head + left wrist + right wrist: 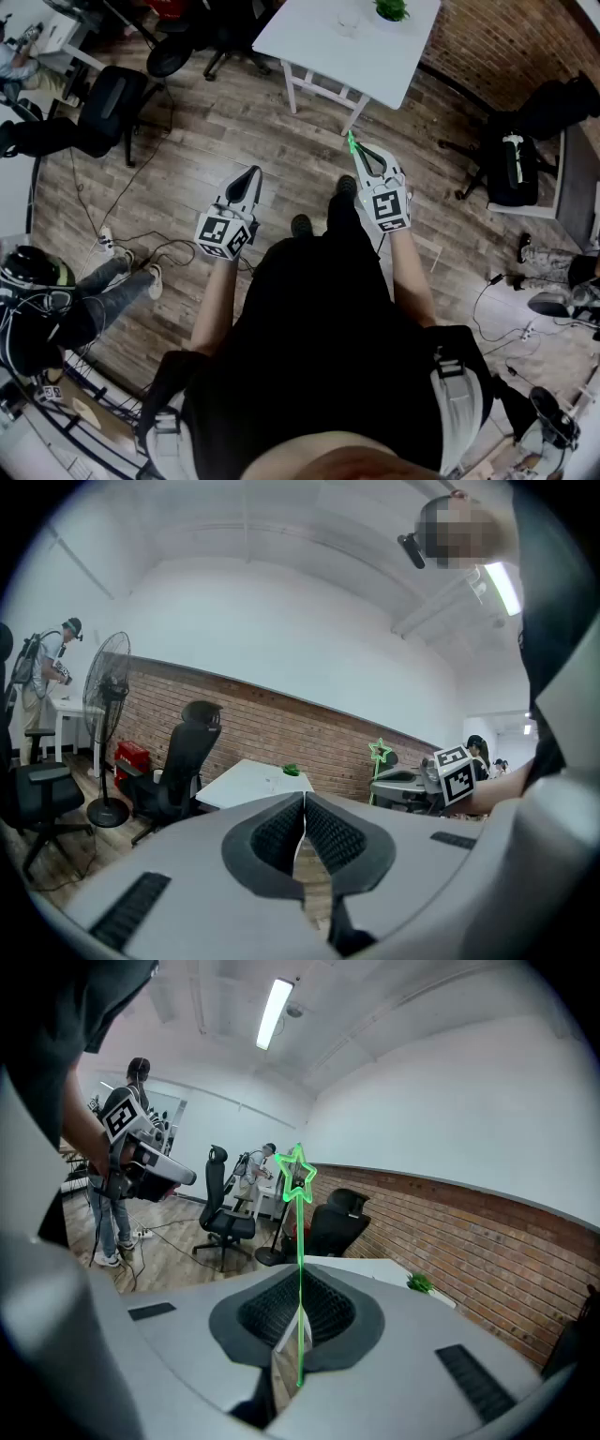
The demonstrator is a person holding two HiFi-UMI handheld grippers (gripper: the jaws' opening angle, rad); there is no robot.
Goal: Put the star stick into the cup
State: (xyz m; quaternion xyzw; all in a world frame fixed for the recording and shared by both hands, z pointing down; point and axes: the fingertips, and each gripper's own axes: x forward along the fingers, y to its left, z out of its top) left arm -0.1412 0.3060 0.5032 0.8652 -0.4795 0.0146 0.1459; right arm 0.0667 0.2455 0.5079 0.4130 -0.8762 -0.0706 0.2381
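A thin green star stick stands upright between the pads of my right gripper, which is shut on its lower shaft; the star tops it. In the head view the right gripper hangs in the air just short of the white table, with the star stick poking out past its tips. A clear cup stands far back on that table beside a small green plant. My left gripper hangs to the left over the wooden floor, shut with nothing in it.
Black office chairs stand at the far left, and cables trail across the floor. A black bag on a seat is at the right. A person sits at the lower left. A brick wall runs behind the table.
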